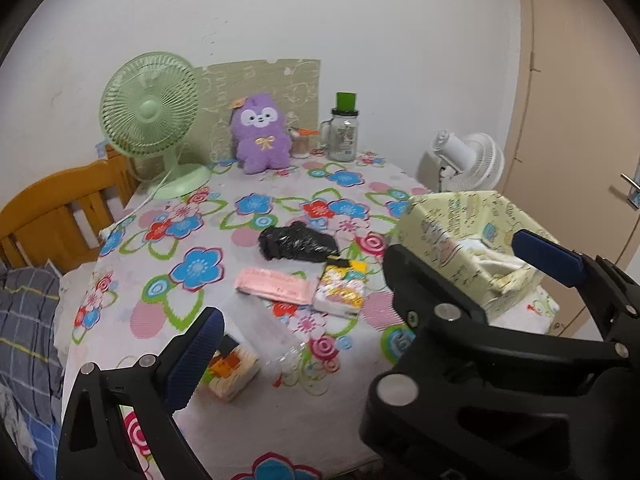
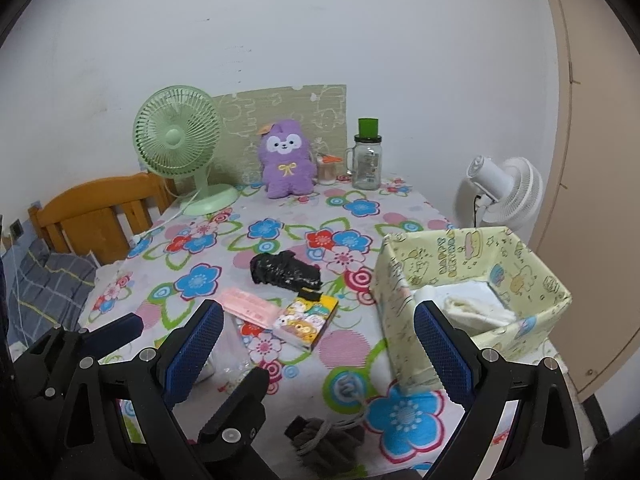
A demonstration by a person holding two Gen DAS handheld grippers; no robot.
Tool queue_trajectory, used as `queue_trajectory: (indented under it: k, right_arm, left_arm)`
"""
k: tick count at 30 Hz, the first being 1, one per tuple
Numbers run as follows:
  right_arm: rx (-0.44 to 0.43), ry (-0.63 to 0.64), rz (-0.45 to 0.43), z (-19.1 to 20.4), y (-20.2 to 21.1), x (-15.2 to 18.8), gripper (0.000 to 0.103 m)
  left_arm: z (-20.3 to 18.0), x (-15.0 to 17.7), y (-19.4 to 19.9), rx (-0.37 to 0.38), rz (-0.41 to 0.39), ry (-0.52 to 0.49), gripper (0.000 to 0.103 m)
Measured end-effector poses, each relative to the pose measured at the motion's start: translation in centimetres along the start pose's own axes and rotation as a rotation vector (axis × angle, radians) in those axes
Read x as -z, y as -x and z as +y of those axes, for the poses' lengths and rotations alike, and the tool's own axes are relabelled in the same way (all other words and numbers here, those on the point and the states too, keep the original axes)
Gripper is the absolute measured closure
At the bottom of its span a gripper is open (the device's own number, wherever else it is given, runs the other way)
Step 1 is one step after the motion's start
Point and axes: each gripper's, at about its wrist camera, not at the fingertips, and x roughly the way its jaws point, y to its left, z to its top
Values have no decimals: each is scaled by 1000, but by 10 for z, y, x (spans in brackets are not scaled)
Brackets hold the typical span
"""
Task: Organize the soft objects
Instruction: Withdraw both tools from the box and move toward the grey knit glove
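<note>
On the floral table [image 2: 404, 204], left to right: 1 green fan [image 2: 178, 138], 1 purple plush [image 2: 286, 160], 1 pink pack [image 2: 248, 306], 2 tissue packs, 1 black bag [image 2: 286, 272], 1 box [image 2: 472, 280] holding folded cloth. Both grippers, left gripper [image 1: 360, 288] and right gripper [image 2: 320, 344], hung spread wide, empty.

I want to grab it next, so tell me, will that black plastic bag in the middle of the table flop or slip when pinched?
The black bag looks crumpled and thin, so probably floppy and light. Its glossy film may slip between fingers.
</note>
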Motion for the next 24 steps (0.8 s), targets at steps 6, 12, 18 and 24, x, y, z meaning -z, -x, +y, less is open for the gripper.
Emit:
queue_trajectory:
  k: [6, 12, 18, 24]
  right_arm:
    - [-13, 14, -1, 8, -5, 17, 5]
    - [-7, 66, -45, 16, -3, 36, 5]
    - [-30, 66, -13, 12, -10, 54, 5]
    - [-44, 57, 30, 9, -21, 70, 5]
  left_arm:
    - [9, 18, -2, -44, 3, 7, 2]
    - [16, 40, -6, -72, -7, 31, 2]
    - [15, 57, -16, -87, 21, 25, 2]
    - [13, 72, -23, -92, 45, 27, 2]
